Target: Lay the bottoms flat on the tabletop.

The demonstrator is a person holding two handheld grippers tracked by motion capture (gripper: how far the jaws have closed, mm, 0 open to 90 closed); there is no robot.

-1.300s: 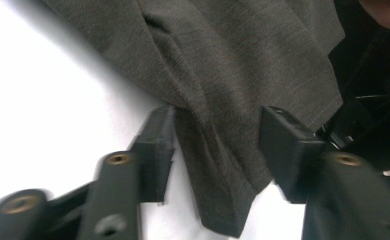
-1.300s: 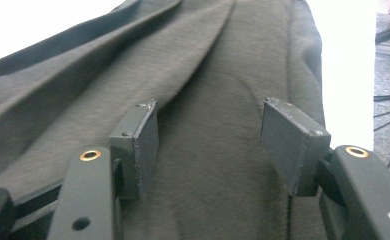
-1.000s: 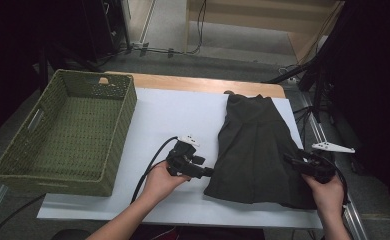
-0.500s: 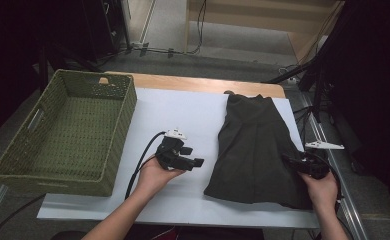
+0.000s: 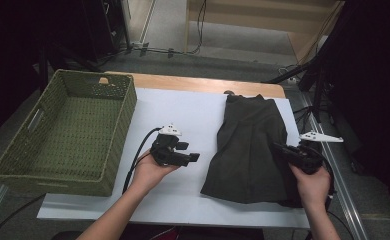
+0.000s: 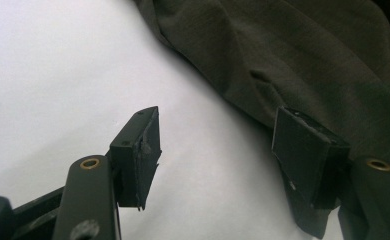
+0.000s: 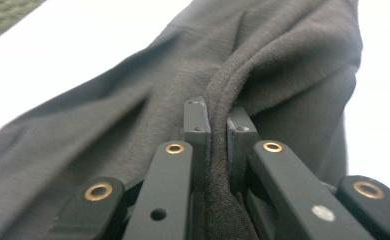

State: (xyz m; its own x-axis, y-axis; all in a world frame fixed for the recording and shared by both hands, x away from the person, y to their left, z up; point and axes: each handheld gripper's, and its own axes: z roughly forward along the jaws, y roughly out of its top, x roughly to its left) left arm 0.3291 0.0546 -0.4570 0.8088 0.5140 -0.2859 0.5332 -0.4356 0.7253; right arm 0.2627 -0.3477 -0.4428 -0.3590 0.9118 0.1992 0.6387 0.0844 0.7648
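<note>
The dark cloth point(image 5: 250, 145) lies right of middle on the white worktop point(image 5: 198, 110). The right tool point(image 7: 217, 125) has just closed, pinching its edge. The left tool point(image 6: 215, 145) is open, holding nothing. Next, I think, it must grab the near edge.

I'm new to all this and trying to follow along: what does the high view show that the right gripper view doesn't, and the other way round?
High view alone: the whole table, the green woven basket, both hands, and the left tongs open beside the dark garment.

Right gripper view alone: a close look at the right tongs, which have just been closing and now pinch a fold of the garment's edge.

Both: the dark garment, the white tabletop and a bit of the basket.
</note>
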